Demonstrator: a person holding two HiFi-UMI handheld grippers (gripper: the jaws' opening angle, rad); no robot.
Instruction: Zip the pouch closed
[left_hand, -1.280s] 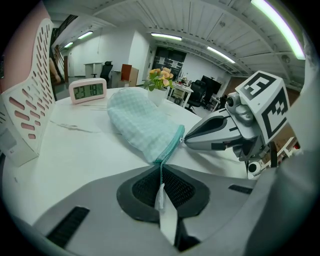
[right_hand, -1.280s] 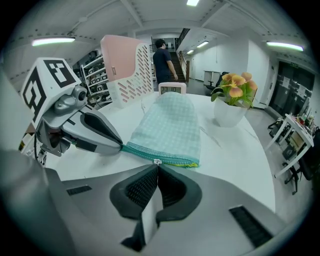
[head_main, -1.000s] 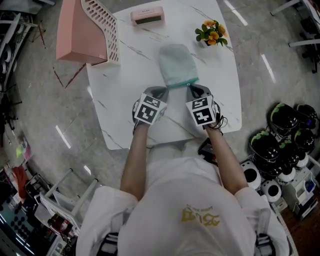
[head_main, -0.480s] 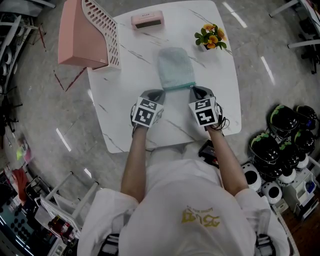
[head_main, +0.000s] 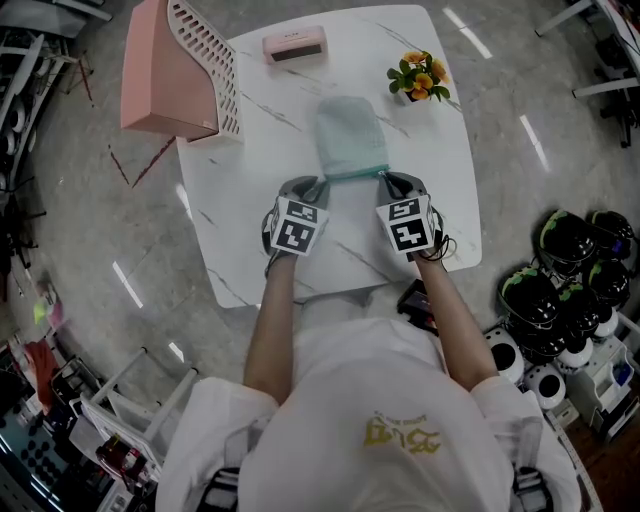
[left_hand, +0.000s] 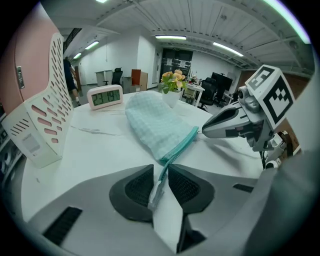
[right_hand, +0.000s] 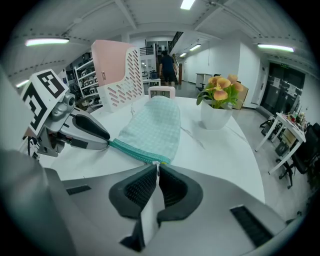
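1. A white, grey-veined, marble-look table (head_main: 250, 210) with rounded corners stands on a glossy grey floor (head_main: 90, 200).
2. The pouch (head_main: 350, 135) is soft mint waffle-weave fabric with a rounded far end. It lies flat mid-table, and its teal zipper (left_hand: 181, 145) edges the near side.
3. The left gripper (left_hand: 161, 169) has just been opening, and the zipper's tail (left_hand: 156, 187) sits loose between its parted jaws.
4. The right gripper (right_hand: 158, 169) has just eased its jaws apart slightly, yet its tips pinch the zip pull (right_hand: 158, 163).
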